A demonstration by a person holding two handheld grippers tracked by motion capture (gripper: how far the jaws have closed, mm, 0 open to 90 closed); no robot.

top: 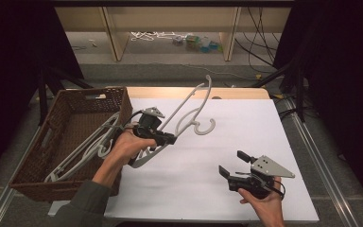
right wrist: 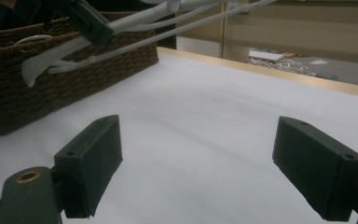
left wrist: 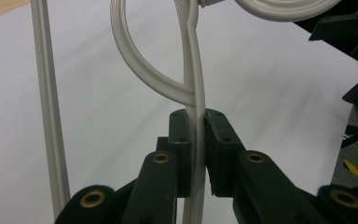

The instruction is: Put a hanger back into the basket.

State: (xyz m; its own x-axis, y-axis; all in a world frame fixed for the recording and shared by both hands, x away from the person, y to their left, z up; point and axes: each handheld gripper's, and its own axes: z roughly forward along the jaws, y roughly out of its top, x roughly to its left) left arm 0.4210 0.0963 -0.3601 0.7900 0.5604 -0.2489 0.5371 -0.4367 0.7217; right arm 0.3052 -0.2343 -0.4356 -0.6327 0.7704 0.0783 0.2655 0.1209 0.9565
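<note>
White-topped table; wicker basket at its left edge holds more hangers. Grey hanger raised over the table beside the basket, long axis running up-right from the left gripper, whose jaws pinch its bar. Right gripper hovers well apart, jaws spread, empty.

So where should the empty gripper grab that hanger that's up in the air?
Probably the hook, coming in from the right. The hanger is tilted, its left end pinched in the left gripper near the basket, so the hook hangs free on the side facing the open right gripper. It is thin, so the fingers should easily close across it.
</note>
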